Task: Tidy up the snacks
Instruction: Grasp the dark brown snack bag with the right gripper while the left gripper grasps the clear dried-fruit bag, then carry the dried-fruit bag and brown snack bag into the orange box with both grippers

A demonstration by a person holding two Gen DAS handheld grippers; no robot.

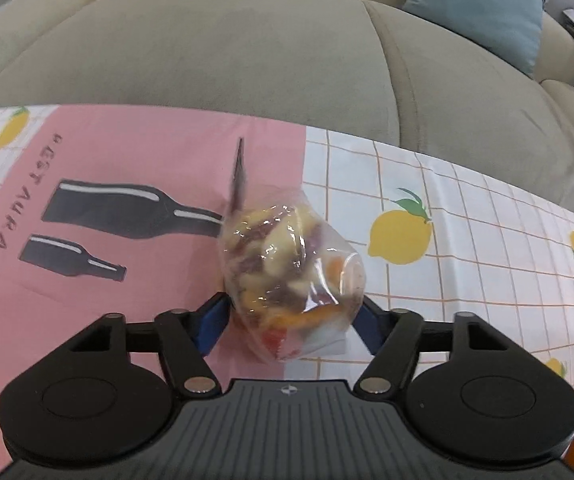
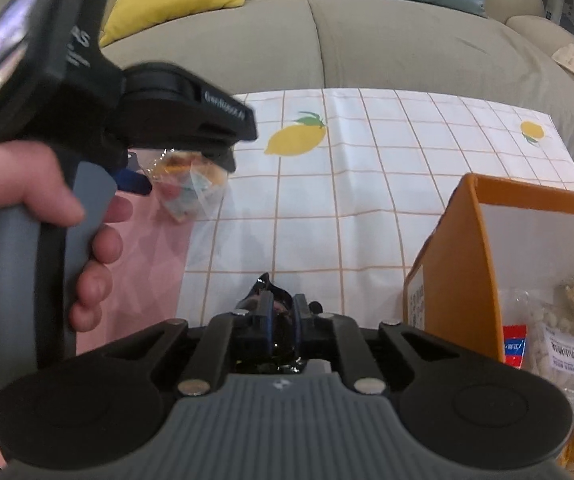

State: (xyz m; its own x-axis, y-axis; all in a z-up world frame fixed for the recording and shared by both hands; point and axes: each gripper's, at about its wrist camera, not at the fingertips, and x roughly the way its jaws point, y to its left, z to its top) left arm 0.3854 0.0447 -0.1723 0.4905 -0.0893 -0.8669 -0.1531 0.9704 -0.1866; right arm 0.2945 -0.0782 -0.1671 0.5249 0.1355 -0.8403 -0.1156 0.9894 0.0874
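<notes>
Left gripper (image 1: 293, 320) around snack bag (image 1: 287, 272)

L gripper (image 1: 291, 320) tilts steeply down, blue pads (image 1: 211, 326) spread wide at 9 and 3 o'clock. L hand (image 2: 39, 216) wraps its grey handle. R gripper (image 2: 281, 320) angled down, jaws pinched nearly together at 12 o'clock.

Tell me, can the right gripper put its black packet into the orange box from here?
Probably yes. The right gripper is shut on the black packet, and the orange box stands open close beside it, with nothing between them.
</notes>
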